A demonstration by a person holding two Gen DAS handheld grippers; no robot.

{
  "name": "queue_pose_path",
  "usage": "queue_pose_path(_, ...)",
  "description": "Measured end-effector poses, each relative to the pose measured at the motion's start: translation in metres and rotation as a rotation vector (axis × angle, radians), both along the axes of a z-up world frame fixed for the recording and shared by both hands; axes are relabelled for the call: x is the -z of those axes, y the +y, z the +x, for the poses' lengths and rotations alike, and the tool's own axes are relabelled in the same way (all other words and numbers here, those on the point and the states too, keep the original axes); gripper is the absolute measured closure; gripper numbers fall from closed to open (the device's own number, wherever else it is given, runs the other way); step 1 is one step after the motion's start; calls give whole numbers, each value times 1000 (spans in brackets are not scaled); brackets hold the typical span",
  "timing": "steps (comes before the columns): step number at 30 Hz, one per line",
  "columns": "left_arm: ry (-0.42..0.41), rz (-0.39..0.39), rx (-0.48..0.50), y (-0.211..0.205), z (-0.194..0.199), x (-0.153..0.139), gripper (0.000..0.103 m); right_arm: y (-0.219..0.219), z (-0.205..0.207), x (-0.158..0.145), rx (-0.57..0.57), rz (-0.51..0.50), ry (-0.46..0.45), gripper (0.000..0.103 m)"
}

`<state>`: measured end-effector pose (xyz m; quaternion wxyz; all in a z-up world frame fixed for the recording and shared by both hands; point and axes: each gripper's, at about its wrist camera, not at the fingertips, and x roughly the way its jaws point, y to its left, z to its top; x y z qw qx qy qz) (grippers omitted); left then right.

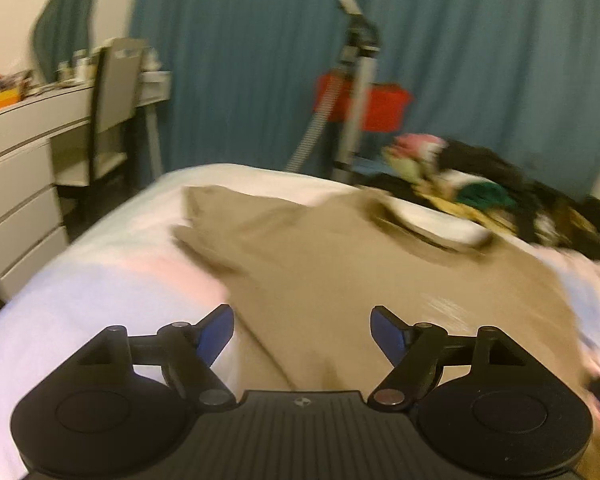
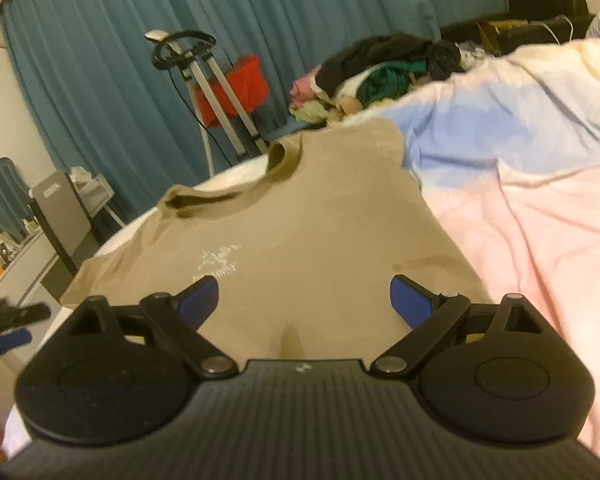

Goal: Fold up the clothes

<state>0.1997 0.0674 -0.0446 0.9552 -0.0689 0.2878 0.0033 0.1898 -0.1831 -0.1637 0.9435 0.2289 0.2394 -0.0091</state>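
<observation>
A tan T-shirt lies spread flat on the bed, collar at the far end; it also shows in the right wrist view, with a small white logo on the chest. My left gripper is open and empty, hovering over the shirt's near left part. My right gripper is open and empty over the shirt's near hem. The left gripper shows at the left edge of the right wrist view.
The bed carries a pink and blue cover. A pile of mixed clothes lies at the far end. Beyond the bed stand a tripod, a red box, a teal curtain, and a white desk with a chair.
</observation>
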Motion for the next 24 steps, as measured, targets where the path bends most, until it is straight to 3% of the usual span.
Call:
queue_pose_path(5,-64,-50,80,-36,-53,-2,19,-14,-18,-12,16,14,-43,9)
queue_pose_path(10,-96,-40,91,-33,-57,18,19,-41,-6,-23,62,67,-64,9)
queue_pose_path(13,-103,-43,66,-25,-45,32,19,-56,27,-26,92,-5,-75,11)
queue_pose_path(15,-109,-45,60,-24,-33,41,19,-63,59,-22,114,-58,-47,18)
queue_pose_path(19,-158,-11,84,-22,-12,52,19,-61,119,2,97,-257,42,23)
queue_pose_path(21,-176,1,82,-17,-4,54,19,-59,144,15,97,-342,99,31)
queue_pose_path(24,-173,-48,79,-3,7,56,19,-45,165,25,81,-466,142,65)
